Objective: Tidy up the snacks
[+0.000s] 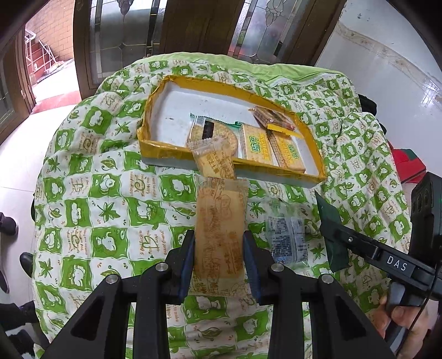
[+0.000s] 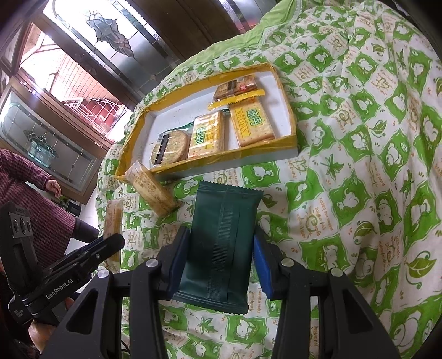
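Observation:
My left gripper [image 1: 219,240] is shut on a long tan cracker pack [image 1: 219,221] above the green patterned cloth; the pack also shows in the right wrist view [image 2: 113,221]. My right gripper [image 2: 221,248] is shut on a dark green snack packet [image 2: 221,243], which also shows in the left wrist view [image 1: 331,237]. A yellow-rimmed tray [image 1: 165,147] lies ahead holding several cracker packs [image 1: 259,146]; it also shows in the right wrist view [image 2: 290,105]. A small tan pack [image 1: 215,160] leans over the tray's near rim and also shows in the right wrist view [image 2: 150,187]. A clear wrapper with printed text [image 1: 287,240] lies on the cloth.
The cloth [image 1: 110,207] covers a rounded table and is wrinkled at the right. Dark wooden doors with glass panes [image 1: 193,24] stand behind. A person in a striped maroon top [image 2: 25,198] stands at the left. A red item [image 1: 408,163] lies off the right edge.

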Tool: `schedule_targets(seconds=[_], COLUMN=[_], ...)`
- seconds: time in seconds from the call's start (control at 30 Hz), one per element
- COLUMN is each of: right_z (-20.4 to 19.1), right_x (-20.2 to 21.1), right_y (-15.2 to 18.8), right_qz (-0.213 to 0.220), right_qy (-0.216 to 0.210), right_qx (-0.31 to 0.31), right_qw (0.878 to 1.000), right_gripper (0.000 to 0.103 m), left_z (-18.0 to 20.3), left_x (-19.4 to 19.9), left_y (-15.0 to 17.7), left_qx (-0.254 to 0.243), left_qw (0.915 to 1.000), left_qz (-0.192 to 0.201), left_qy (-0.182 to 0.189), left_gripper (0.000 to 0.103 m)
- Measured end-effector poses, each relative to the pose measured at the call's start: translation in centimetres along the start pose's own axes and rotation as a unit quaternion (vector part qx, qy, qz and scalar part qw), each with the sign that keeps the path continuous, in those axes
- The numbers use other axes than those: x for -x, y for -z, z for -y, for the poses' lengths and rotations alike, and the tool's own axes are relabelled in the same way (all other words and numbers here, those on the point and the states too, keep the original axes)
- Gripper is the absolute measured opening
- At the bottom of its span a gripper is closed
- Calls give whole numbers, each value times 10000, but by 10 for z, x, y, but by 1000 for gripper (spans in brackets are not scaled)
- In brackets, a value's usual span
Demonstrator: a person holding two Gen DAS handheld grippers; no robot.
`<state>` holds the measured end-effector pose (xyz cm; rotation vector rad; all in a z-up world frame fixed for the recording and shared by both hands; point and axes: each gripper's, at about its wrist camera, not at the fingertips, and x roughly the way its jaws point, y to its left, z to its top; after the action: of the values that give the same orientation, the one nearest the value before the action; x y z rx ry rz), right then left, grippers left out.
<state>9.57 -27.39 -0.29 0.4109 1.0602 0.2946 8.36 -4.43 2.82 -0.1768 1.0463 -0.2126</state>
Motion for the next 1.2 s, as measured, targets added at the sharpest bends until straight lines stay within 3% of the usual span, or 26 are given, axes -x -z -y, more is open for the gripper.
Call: schedule_targets(seconds=[1.2], right_z=[-24], right_x=[-2], right_y=[-44], right_qz=[79], right_qy=[-21], right_qx=[411], right_qw=[9991], right_gripper=[44], left_z=[6], left_x=[7], left_y=[-42], left_qx=[-191], left_qw=[9997], left_qz=[126], left_qy=[132], left_gripper=[35])
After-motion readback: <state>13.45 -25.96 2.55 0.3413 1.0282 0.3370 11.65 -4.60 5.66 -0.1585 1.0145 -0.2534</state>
